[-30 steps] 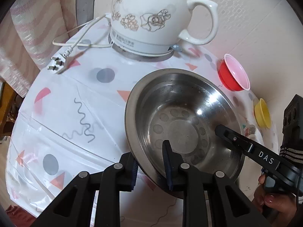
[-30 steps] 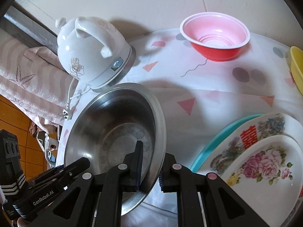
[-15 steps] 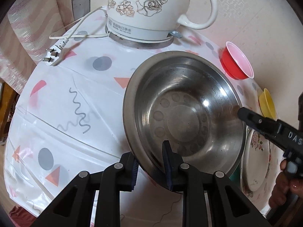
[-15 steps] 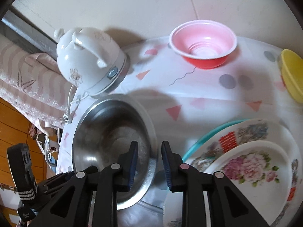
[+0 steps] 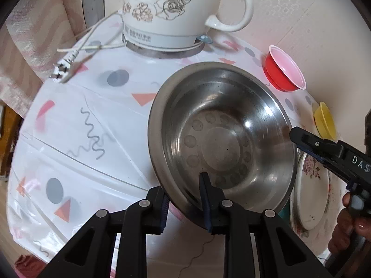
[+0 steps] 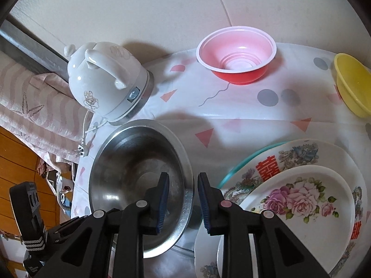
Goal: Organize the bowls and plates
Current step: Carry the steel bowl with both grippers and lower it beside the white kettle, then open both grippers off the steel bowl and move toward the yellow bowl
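A steel bowl (image 5: 222,139) is tilted up off the patterned tablecloth (image 5: 69,139), and my left gripper (image 5: 184,192) is shut on its near rim, one finger inside and one outside. My right gripper (image 6: 183,183) stands slightly open just above the bowl (image 6: 129,162), its pads clear of the rim. In the left wrist view the right gripper (image 5: 299,136) hovers just off the bowl's right edge. A stack of flowered plates (image 6: 301,199) over a teal plate (image 6: 231,173) lies to the right. A red bowl (image 6: 236,53) and a yellow bowl (image 6: 352,88) sit near the wall.
A white ceramic kettle (image 5: 174,11) on its base stands at the table's back, its cord and plug (image 5: 62,69) trailing left. The wall runs close behind. A striped cushion (image 6: 27,106) and wooden floor lie beyond the table's left edge.
My right gripper has let go of the steel bowl's rim and backed off to the right. The left gripper has kept its grip on the bowl.
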Demonstrator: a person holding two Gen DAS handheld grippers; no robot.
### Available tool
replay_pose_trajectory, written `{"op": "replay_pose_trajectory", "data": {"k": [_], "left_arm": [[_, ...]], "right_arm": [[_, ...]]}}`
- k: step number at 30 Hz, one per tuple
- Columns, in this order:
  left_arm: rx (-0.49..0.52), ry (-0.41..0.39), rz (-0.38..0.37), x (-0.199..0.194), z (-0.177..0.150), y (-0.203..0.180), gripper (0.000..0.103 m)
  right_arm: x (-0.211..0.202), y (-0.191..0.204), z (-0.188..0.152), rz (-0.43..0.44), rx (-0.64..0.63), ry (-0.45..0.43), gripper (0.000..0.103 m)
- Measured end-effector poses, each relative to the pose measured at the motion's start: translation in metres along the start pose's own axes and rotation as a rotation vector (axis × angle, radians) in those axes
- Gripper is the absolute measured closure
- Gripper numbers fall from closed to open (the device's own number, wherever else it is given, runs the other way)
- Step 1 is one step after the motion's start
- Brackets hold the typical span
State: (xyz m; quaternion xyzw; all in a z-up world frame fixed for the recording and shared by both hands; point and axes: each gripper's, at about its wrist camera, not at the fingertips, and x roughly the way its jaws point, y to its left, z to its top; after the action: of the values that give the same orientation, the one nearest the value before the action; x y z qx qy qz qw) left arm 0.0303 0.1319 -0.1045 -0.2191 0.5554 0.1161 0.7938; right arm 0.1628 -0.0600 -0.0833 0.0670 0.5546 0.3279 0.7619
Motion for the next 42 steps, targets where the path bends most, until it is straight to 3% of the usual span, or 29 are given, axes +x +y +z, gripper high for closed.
{"op": "replay_pose_trajectory", "data": {"k": [12, 24, 28, 42], "left_arm": [[0.018, -0.049, 0.077, -0.016, -0.002, -0.001, 0.078], [0.024, -0.108, 0.118, -0.035, 0.0, -0.005, 0.075], [0.048, -0.14, 0.132, -0.042, 0.004, -0.013, 0.064], [0.17, -0.139, 0.071, -0.042, 0.016, -0.077, 0.044]], "right_arm": [[-0.013, -0.001, -0.005, -0.001, 0.002, -0.027, 0.076], [-0.044, -0.018, -0.002, 0.016, 0.065, -0.11, 0.076], [-0.06, -0.034, -0.001, 0.011, 0.105, -0.147, 0.076], [-0.103, -0.106, -0.012, -0.063, 0.268, -0.241, 0.072]]}}
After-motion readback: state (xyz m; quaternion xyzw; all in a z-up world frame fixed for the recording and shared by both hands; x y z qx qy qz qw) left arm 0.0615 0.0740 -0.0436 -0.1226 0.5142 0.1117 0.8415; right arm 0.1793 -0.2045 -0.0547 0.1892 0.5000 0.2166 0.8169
